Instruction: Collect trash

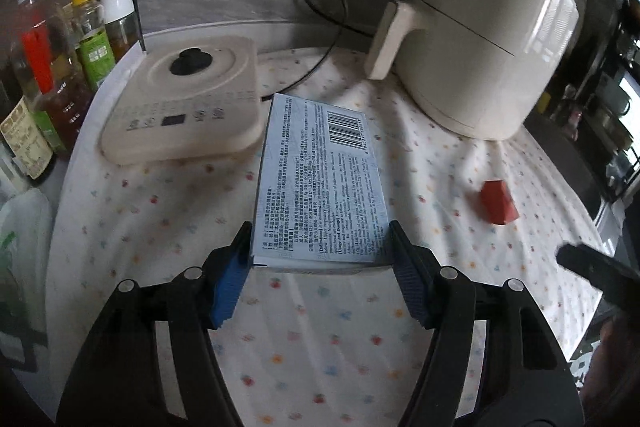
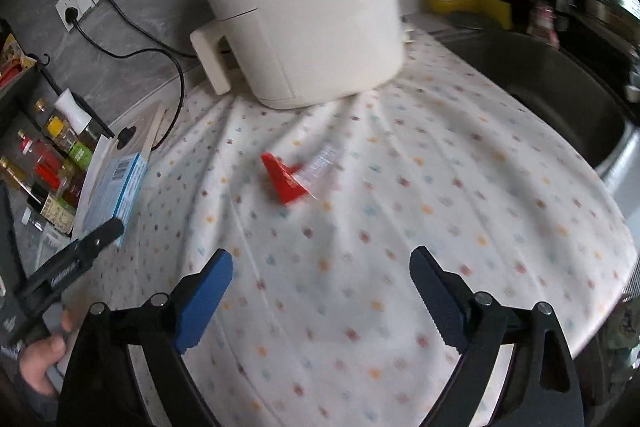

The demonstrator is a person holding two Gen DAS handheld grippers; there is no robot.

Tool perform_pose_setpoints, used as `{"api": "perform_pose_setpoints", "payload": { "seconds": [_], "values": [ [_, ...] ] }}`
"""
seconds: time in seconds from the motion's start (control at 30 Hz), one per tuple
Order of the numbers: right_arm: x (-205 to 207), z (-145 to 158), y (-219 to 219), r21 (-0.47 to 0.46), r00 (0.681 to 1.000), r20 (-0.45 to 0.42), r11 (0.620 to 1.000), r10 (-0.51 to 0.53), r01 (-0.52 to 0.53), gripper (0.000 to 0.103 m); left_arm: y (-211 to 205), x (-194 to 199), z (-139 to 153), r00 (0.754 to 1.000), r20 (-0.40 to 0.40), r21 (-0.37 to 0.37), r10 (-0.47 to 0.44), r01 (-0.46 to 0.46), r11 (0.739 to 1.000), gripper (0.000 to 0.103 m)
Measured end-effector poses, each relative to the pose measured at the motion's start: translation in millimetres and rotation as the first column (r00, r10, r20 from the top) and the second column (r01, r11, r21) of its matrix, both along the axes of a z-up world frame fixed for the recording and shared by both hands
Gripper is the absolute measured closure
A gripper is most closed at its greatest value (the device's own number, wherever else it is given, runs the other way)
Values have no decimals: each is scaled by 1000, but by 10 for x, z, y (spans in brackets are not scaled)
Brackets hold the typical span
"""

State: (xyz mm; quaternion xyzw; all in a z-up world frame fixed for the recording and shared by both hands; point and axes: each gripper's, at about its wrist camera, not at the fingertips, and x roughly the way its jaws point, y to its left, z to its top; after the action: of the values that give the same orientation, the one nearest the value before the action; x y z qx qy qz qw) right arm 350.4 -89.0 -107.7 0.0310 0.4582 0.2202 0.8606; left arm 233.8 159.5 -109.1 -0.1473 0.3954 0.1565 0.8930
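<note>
Over dotted tablecloth (image 1: 328,327), left gripper (image 1: 320,247) angled down, pads clamped on near end of blue-white box (image 1: 320,179), box lifted, centre frame. Right gripper (image 2: 320,287) angled down, jaws wide, nothing between. Red wrapper (image 2: 286,181) on cloth ahead of right gripper, mid-frame, apart from fingertips, below white air fryer (image 2: 300,3). Left gripper with box at left edge of right view.

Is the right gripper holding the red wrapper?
No, the right gripper stands open over the dotted cloth, and the red wrapper lies farther ahead, untouched.
</note>
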Motion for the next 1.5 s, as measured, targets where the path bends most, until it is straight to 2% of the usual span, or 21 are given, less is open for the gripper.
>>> {"api": "perform_pose_setpoints", "payload": {
  "seconds": [0.13,0.33,0.4,0.43,0.47,0.5,0.53,0.63,0.93,1.03,1.3,1.5],
  "values": [
    [243,-70,335,-29,1000,13,999,22,-21,14,121,-6,23,1000,9,10,15,-15,1000,37],
    [506,-181,609,-56,1000,10,998,4,-3,13,307,-105,24,997,25,0,79,-79,997,37],
    [534,-213,694,-76,1000,13,997,14,-13,17,353,-148,8,995,22,-8,95,-95,995,37],
    [548,-235,739,-86,1000,9,996,21,-21,21,370,-168,-1,995,20,-12,101,-101,995,37],
    [563,-267,773,-96,1000,-4,995,27,-27,39,387,-185,-6,994,19,-15,106,-105,994,37],
    [569,-298,787,-101,999,-19,994,28,-30,75,412,-210,-9,993,19,-21,114,-113,993,37],
    [583,-333,796,-94,998,-47,995,34,-38,84,427,-238,-6,993,20,-25,119,-119,993,37],
    [493,-260,827,-113,998,-13,992,56,-57,91,424,-281,23,992,24,-31,126,-126,992,37],
    [134,-59,594,-75,993,18,990,118,-116,93,125,-454,175,991,74,-37,114,-111,993,37],
    [-36,42,405,-46,992,34,992,122,-120,93,-63,-524,232,993,91,-30,81,-79,996,37],
    [-582,226,-286,25,992,64,994,106,-107,93,-680,-685,336,993,116,-19,-12,14,1000,37],
    [-993,248,-841,26,997,63,998,53,-55,93,-1183,-845,393,983,146,-41,-109,117,992,37]
  ]
}}
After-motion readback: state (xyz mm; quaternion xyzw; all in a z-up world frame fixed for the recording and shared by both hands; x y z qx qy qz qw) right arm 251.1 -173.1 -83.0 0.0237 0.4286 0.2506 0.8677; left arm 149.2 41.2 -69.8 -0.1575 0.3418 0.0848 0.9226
